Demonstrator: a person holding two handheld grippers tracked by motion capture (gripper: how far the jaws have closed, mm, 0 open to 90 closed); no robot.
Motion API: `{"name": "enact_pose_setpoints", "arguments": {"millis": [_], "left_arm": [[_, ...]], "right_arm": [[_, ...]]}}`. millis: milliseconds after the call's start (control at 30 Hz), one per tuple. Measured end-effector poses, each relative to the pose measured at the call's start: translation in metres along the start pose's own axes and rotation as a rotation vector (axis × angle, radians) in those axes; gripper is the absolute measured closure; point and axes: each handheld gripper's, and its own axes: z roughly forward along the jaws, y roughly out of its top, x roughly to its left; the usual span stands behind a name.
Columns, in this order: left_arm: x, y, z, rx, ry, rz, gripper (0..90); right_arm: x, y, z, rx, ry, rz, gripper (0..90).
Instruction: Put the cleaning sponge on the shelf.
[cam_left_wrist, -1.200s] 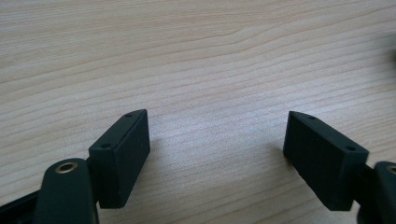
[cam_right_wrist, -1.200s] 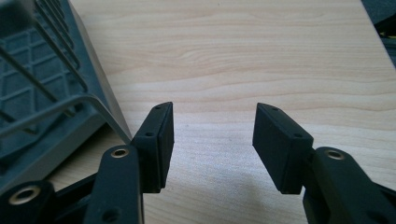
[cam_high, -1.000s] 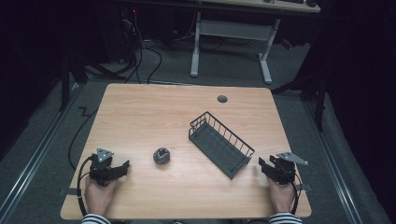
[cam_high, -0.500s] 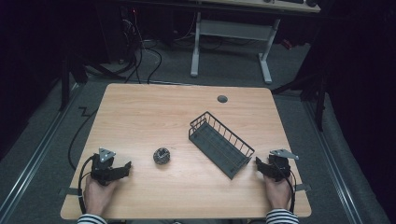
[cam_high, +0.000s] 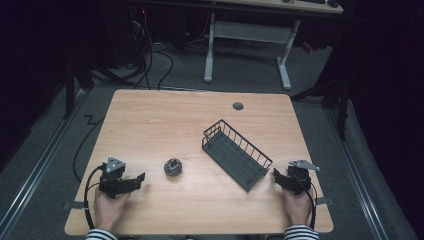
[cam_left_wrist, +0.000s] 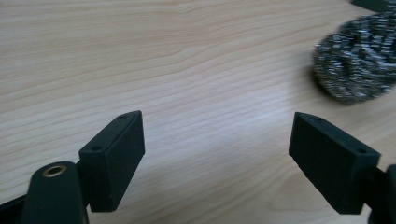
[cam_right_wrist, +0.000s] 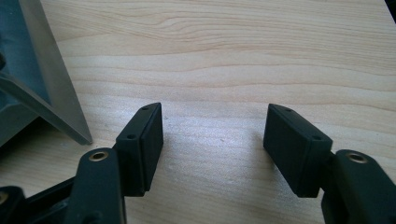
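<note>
Right gripper (cam_high: 281, 178) nearer the wire basket (cam_high: 235, 154) than before; both grippers wide open, empty.

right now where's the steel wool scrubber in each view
High view: the steel wool scrubber lies on the wooden table, right of the left tool and left of the wire basket.
Left gripper view: scrubber at the upper right, beyond the open jaws.
Right gripper view: no scrubber here; a basket corner sits at left.
Shared landmark: the pale wood grain of the table.
</note>
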Motion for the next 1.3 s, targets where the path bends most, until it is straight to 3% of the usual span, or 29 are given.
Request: {"name": "enact_pose_setpoints", "arguments": {"millis": [300, 567, 733, 833, 967, 1200, 1300], "left_arm": [[-0.045, 0.016, 0.007, 0.074, -0.09, 0.14, 18.4], [-0.072, 0.036, 0.023, 0.101, -0.089, 0.224, 19.9], [-0.083, 0.05, 0.036, 0.085, -0.084, 0.255, 23.2], [-0.09, 0.057, 0.048, 0.107, -0.096, 0.278, 26.1], [-0.095, 0.06, 0.06, 0.136, -0.063, 0.284, 31.2], [-0.089, 0.061, 0.063, 0.153, -0.088, 0.243, 36.2], [-0.089, 0.061, 0.062, 0.161, -0.092, 0.251, 38.9]], "right_arm": [[0.0, 0.0, 0.0, 0.002, 0.004, 0.002, 37.3], [0.0, 0.0, 0.0, 0.002, 0.017, -0.003, 36.3], [0.0, 0.0, 0.0, 0.002, 0.015, 0.0, 36.4], [0.0, 0.0, 0.0, 0.002, 0.014, 0.0, 36.4], [0.0, 0.0, 0.0, 0.002, 0.014, 0.0, 36.4], [0.0, 0.0, 0.0, 0.0, 0.013, -0.002, 36.9], [0.0, 0.0, 0.0, 0.002, 0.013, 0.0, 37.1]]}}
